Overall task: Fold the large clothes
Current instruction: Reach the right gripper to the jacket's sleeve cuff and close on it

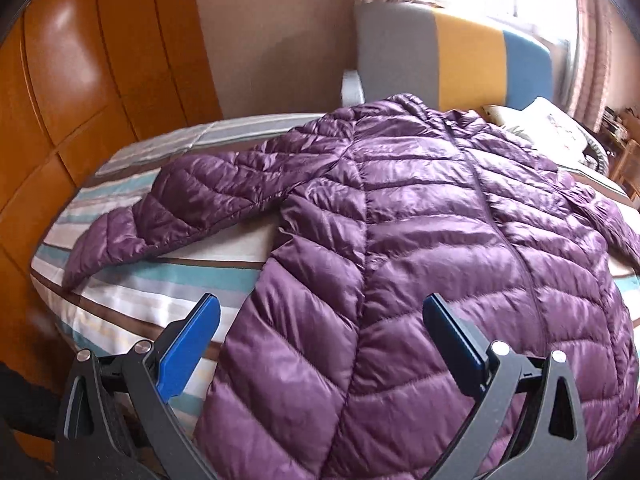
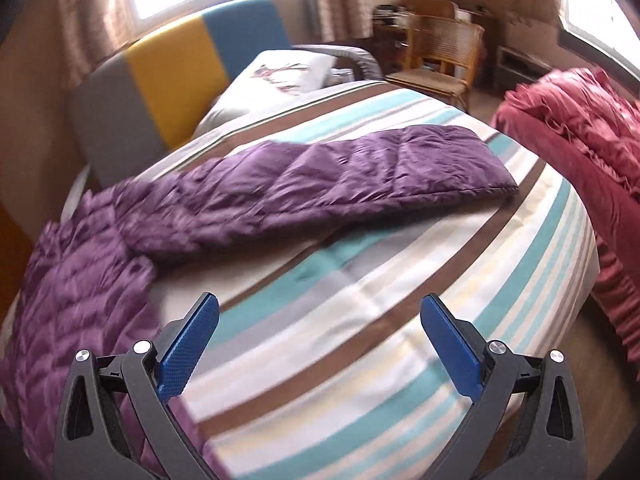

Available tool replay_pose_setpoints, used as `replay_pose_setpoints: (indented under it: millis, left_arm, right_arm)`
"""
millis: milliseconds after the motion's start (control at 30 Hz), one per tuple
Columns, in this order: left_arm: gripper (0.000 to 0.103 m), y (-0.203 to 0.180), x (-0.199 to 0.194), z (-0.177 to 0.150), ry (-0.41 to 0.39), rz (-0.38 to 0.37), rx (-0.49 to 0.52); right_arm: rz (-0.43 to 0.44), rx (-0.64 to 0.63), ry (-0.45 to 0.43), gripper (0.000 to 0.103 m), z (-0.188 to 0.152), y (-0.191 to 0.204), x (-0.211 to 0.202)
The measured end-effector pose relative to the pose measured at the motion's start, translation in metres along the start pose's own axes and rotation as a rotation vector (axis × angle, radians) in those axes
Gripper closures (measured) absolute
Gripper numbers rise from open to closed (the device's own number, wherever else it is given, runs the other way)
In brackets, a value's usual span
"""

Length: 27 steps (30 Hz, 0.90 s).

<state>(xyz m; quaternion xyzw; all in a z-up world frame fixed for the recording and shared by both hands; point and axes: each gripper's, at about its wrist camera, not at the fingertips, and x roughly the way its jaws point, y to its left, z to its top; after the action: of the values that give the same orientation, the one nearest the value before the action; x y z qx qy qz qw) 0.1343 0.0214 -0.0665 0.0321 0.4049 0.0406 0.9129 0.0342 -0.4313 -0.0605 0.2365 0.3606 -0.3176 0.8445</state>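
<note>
Striped bedspread [image 2: 360, 300] lies bare — purple jacket [image 1: 420, 260] covers the rest.

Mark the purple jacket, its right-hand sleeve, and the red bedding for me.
purple jacket [image 1: 420, 240]: left wrist view, on the quilted front body beside the zip.
sleeve [image 2: 360, 172]: right wrist view, mid-length of the sleeve spread out on the striped bed cover.
red bedding [image 2: 580, 128]: right wrist view, on its ruffled top.

- Purple puffer jacket [image 1: 420, 240] laid flat on striped bed cover [image 1: 132, 292], front up, one sleeve [image 1: 160, 216] spread out to the side.
- Left gripper [image 1: 320, 320] held w/ jaws wide apart over jacket hem; nothing gripped.
- Headboard [image 1: 452, 56] seen behind.
</note>
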Motion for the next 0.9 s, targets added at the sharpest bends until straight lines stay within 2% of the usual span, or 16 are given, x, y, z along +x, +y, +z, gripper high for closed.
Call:
replay_pose_setpoints:
  millis: [67, 267, 400, 600, 700, 767, 800, 867, 900]
  left_arm:
    - [0.002, 0.002, 0.012, 0.003, 0.013, 0.008, -0.012]
    - [0.002, 0.007, 0.038, 0.011, 0.001, 0.099, -0.004]
    - [0.002, 0.010, 0.052, 0.016, 0.006, 0.122, -0.004]
    - [0.002, 0.015, 0.066, 0.015, 0.005, 0.140, -0.002]
    - [0.002, 0.016, 0.070, 0.012, 0.004, 0.147, 0.001]
    - [0.002, 0.017, 0.070, 0.011, -0.002, 0.156, 0.000]
    - [0.002, 0.017, 0.070, 0.010, -0.006, 0.160, 0.000]
    - [0.002, 0.019, 0.070, 0.009, -0.014, 0.181, 0.002]
    - [0.002, 0.020, 0.070, 0.008, -0.015, 0.184, 0.000]
  right_arm:
    - [-0.008, 0.071, 0.003, 0.013, 0.014, -0.015, 0.017]
    - [-0.016, 0.286, 0.030, 0.021, 0.046, -0.056, 0.055]
    - [-0.065, 0.369, 0.049, 0.021, 0.057, -0.078, 0.075]
    - [-0.108, 0.461, 0.027, 0.034, 0.069, -0.100, 0.092]
    - [-0.110, 0.499, 0.016, 0.048, 0.076, -0.109, 0.096]
    - [-0.122, 0.521, 0.011, 0.062, 0.078, -0.115, 0.099]
    - [-0.124, 0.527, 0.006, 0.065, 0.079, -0.118, 0.099]
    - [-0.113, 0.523, 0.002, 0.082, 0.080, -0.122, 0.102]
    - [-0.095, 0.517, 0.003, 0.086, 0.081, -0.122, 0.104]
